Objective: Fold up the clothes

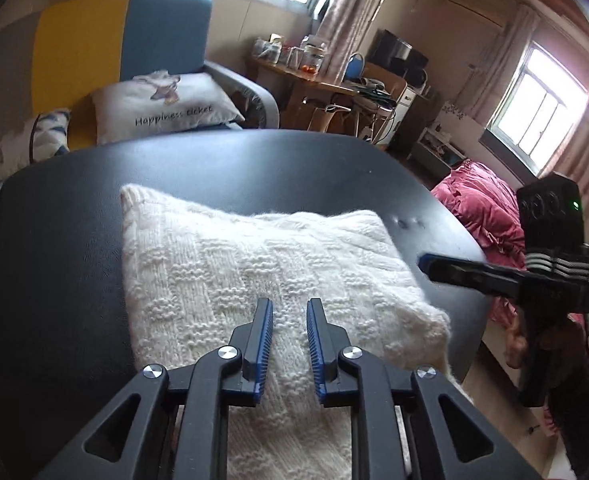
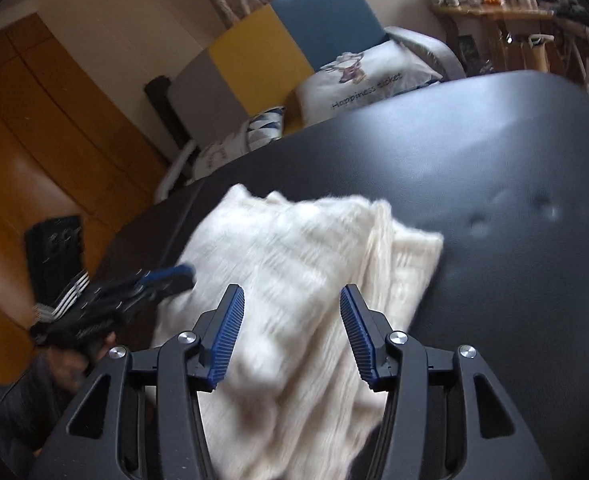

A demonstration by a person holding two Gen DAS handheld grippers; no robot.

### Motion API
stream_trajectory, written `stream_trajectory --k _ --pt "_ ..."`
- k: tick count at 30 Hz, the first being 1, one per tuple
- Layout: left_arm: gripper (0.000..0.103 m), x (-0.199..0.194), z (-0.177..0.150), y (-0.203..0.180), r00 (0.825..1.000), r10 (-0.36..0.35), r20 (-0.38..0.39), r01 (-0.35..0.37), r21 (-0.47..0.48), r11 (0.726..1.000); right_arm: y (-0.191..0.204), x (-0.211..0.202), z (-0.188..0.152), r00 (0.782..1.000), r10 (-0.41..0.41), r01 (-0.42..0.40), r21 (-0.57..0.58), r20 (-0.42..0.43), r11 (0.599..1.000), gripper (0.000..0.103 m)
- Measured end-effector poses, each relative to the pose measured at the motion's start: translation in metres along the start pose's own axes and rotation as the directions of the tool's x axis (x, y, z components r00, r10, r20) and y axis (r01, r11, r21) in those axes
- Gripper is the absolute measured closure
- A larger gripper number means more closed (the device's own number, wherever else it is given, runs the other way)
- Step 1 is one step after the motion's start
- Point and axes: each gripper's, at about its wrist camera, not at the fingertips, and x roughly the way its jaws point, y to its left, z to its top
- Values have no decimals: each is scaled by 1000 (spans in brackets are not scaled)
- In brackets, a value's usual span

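Cream knitted sweater (image 1: pixel 262 264) lies folded into a thick rectangle on black table (image 1: pixel 74 216); left gripper (image 1: pixel 289 308) and right gripper (image 2: pixel 292 300) hover, fingers spread, holding nothing

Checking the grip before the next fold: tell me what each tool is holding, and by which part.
Nothing is held. The left tool and right tool both stand open above the folded white sweater, which lies on the black table, with no fabric pinched between their pads.
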Motion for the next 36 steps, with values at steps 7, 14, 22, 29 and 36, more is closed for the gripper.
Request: stream_trajectory --k 7,14,22,29,36 --pt "85 0 -11 1 1000 -14 21 14 -8 1000 1 50 14 998 -36 37 14 -56 999 68" --pt "84 0 -15 -6 996 -90 22 90 3 996 48 16 15 973 -224 230 -348 58 909 82" --pt "83 10 -25 -17 998 -63 -27 65 64 996 -13 37 2 987 -158 157 -89 -4 984 79" --pt "83 -10 -27 -12 998 -57 23 56 34 998 -10 -6 11 987 -142 146 -47 81 988 64" --pt "83 -40 -50 -2 999 -25 44 24 25 999 30 -48 -36 1000 5 0 -191 21 982 64"
